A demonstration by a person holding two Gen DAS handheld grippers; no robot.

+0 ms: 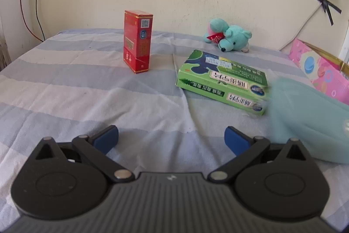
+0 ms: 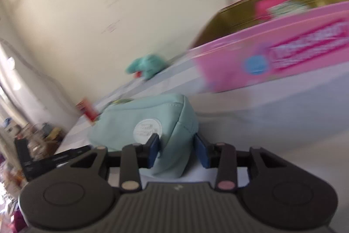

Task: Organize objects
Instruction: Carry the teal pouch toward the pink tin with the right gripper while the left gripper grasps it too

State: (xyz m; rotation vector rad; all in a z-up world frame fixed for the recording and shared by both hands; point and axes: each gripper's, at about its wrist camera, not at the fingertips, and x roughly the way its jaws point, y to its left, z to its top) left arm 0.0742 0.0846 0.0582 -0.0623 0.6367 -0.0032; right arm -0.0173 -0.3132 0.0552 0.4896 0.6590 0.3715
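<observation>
- Teal fabric pouch [image 2: 150, 123] pinched at one end between the blue pads of the right gripper [image 2: 177, 151]; jaws narrowed onto the cloth, pads [image 2: 155, 150] pressing into a fold beside the round white badge.
- Pouch at the right side of the bed [image 1: 87, 91], near the green box [image 1: 222, 80] and short of the pink box [image 2: 272, 62]; whether its far end rests on the striped sheet or hangs clear cannot be told through the blur.
- Looks soft and light: fabric caves in at the pads, body sags away from the grip. Likely to droop and swing rather than hold shape; no sign of anything fragile, contents unknown.
- Best hold judged to be a seam or stitched corner, where the cloth is doubled and less prone to slip; a pinch on loose flat fabric risks sliding out.
- Pink box lies open with a gold inside, probably the place to drop the pouch.
- Left gripper [image 1: 171, 139] low over the sheet, jaws wide apart, nothing between them.
- Red carton [image 1: 137, 40] stands upright well apart on the left; teal plush mouse [image 1: 226, 36] lies by the wall.
- Green box flat, stiff card, easy to take by its short sides.
</observation>
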